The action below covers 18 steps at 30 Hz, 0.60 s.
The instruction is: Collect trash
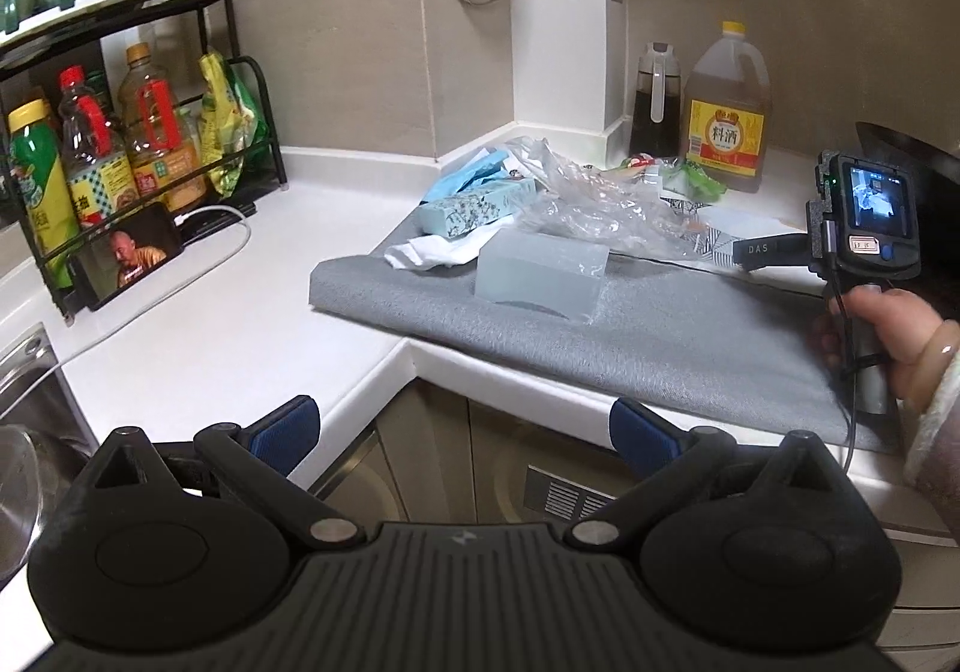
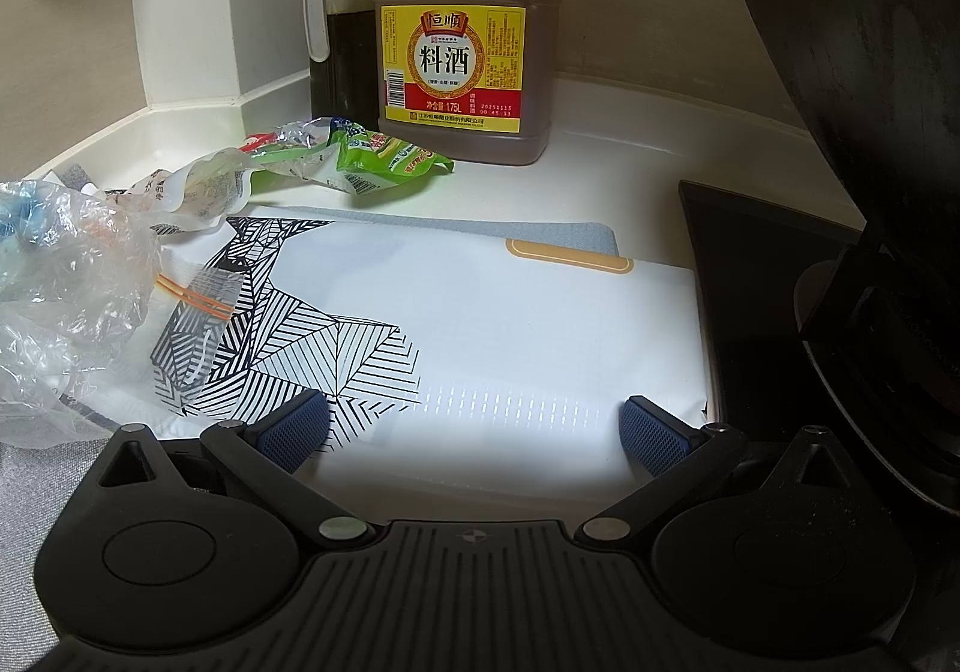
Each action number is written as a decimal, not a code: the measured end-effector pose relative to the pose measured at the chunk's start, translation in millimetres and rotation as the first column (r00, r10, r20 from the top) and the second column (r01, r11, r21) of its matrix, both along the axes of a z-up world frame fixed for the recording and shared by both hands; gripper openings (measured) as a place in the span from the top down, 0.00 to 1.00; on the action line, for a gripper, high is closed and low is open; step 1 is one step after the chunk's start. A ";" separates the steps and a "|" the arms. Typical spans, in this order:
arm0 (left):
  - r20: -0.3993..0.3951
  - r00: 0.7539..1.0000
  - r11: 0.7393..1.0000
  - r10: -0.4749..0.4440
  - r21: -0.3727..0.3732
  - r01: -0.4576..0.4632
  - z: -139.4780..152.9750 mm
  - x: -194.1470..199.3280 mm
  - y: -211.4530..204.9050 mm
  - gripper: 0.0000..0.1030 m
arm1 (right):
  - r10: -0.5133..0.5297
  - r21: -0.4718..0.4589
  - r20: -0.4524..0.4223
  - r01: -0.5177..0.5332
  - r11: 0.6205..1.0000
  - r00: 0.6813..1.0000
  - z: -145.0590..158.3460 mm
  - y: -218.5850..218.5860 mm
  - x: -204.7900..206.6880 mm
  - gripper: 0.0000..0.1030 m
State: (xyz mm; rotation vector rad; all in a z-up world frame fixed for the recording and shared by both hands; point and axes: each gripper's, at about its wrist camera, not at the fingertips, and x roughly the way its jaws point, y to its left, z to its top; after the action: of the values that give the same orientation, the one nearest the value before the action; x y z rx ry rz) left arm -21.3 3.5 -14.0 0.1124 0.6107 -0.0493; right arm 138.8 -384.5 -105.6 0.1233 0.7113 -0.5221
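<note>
Trash pile partly buried under a crumpled clear bag [image 2: 72,276], so item count is unclear. Right tongs [image 2: 474,429] spread wide, empty, over a white patterned bag [image 2: 480,312] lying flat on the counter [image 2: 600,162]; two snack wrappers [image 2: 384,156] lie beyond. Left tongs [image 1: 465,432] wide, empty, short of the counter edge; clear box [image 1: 540,276] ahead on grey mat [image 1: 660,342].

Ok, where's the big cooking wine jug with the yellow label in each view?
Left wrist: cooking wine jug stands upper right, against the back wall, behind the trash pile.
Right wrist: the jug fills the top centre, behind the green wrapper.
Shared landmark: dark sauce dispenser just left of it.
</note>
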 end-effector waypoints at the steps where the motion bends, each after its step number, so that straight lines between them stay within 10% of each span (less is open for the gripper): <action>1: -0.005 1.000 1.000 0.004 -0.001 -0.004 0.5 -2.1 1.8 0.00 | 0.000 0.007 -0.005 0.000 1.000 1.000 2.3 1.9 -4.7 0.00; 12: -0.017 1.000 0.998 0.014 -0.067 -0.015 -4.9 -16.7 16.0 0.00 | 0.202 -0.013 0.309 -0.208 0.978 0.930 59.3 103.7 -182.6 0.00; 18: -0.002 1.000 0.996 -0.013 -0.085 0.013 -7.2 -27.8 6.2 0.00 | 0.299 0.005 0.276 -0.312 0.950 0.914 73.6 135.1 -237.5 0.00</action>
State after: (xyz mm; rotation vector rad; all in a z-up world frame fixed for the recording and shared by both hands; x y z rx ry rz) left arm -49.1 9.8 -21.3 0.0341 0.6099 -0.0877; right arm -98.7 -249.4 -32.1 0.1239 0.4606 -0.1810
